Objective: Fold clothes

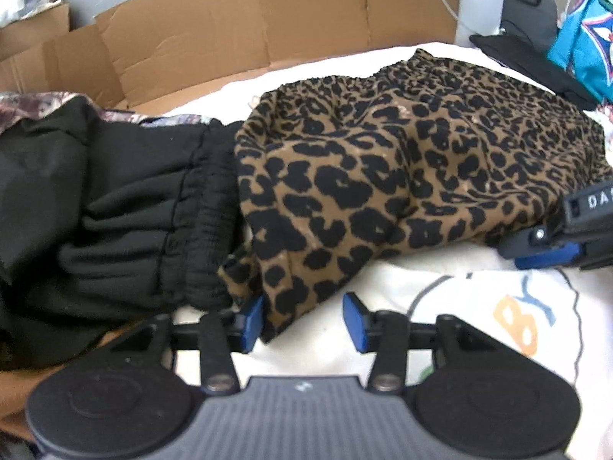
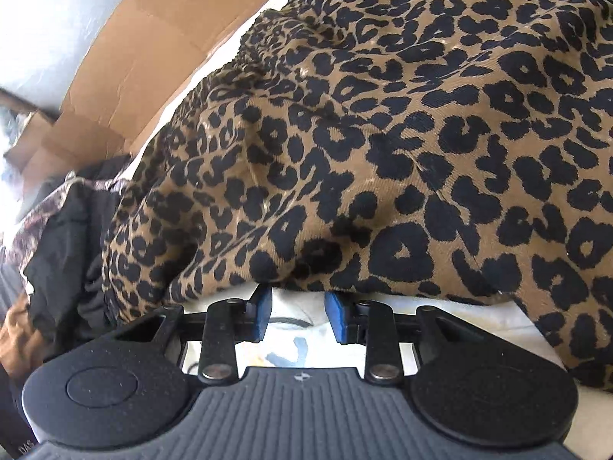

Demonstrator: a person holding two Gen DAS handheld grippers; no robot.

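Observation:
A brown leopard-print garment (image 1: 402, 176) lies bunched on a white printed sheet (image 1: 479, 306). My left gripper (image 1: 302, 318) is open at the garment's near left corner, and a flap of the cloth hangs between its blue pads (image 1: 253, 318). My right gripper (image 2: 298, 316) is open with its blue pads (image 2: 337, 318) at the garment's (image 2: 364, 134) near hem, the cloth edge just above them. The right gripper also shows in the left wrist view (image 1: 555, 241), at the garment's right edge.
A pile of black clothes (image 1: 115, 207) lies against the garment's left side. Flattened brown cardboard (image 1: 249, 27) stands along the back. A teal garment (image 1: 586, 42) and dark bags (image 1: 528, 7) sit at the far right.

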